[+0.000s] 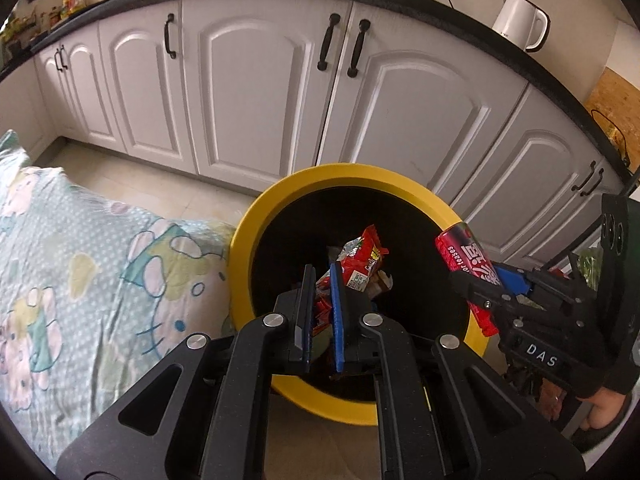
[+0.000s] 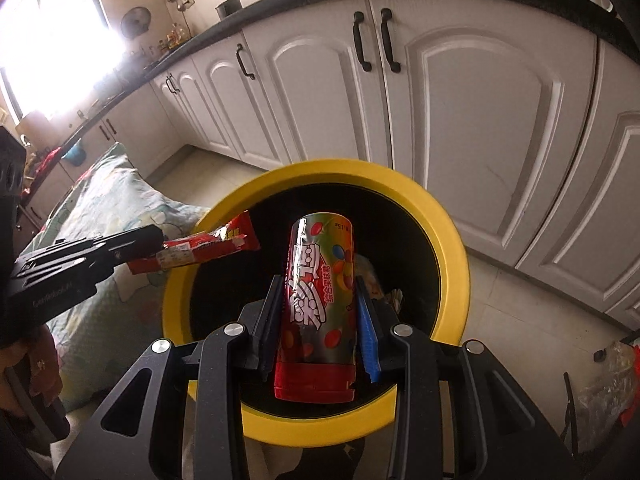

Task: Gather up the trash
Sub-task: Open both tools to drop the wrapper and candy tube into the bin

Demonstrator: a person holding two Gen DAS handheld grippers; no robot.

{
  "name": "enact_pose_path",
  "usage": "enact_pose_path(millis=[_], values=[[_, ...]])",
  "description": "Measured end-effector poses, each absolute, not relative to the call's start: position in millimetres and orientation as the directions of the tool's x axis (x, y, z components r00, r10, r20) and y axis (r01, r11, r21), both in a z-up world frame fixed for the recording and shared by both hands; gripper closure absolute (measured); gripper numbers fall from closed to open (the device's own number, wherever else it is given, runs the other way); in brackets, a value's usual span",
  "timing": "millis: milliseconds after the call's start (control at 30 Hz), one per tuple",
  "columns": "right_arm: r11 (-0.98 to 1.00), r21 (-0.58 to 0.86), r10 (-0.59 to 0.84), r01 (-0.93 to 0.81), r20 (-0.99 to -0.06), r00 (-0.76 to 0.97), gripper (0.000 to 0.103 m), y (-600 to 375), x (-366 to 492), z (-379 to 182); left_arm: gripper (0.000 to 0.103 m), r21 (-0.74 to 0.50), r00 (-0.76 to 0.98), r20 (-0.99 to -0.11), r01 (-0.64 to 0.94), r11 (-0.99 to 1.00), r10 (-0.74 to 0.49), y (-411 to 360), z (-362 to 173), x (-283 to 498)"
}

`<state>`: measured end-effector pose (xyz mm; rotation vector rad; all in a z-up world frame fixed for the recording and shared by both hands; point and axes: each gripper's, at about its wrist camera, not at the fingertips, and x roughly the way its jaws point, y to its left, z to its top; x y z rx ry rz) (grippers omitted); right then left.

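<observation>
The left gripper (image 1: 320,304) has its jaws clenched on a red snack wrapper (image 1: 362,264), held over the yellow-rimmed bin (image 1: 280,196) at frame centre. The right gripper (image 2: 318,320) has its jaws grasping a red candy tube (image 2: 318,296), lower centre of its frame, above the same bin (image 2: 448,232).

daylit | window (image 2: 52,36) glare blown out | fisheye edge warp | sharp
</observation>
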<state>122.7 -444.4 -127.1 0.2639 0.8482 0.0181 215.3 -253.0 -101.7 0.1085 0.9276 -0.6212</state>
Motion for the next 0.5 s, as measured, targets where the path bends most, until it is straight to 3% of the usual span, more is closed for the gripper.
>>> enact_pose_path(millis=[400, 500], values=[[0.969, 0.229, 0.118, 0.093, -0.758, 0.642, 0.07, -444.5, 130.7, -138.9, 0.097, -0.192, 0.397, -0.799, 0.543, 0.817, -0.452, -261.0, -116.2, 226.9], [0.969, 0.227, 0.115, 0.093, -0.755, 0.646, 0.066, -445.1, 130.0, -137.3, 0.087, -0.19, 0.4, -0.8, 0.537, 0.822, -0.446, -260.0, -114.2, 228.1]])
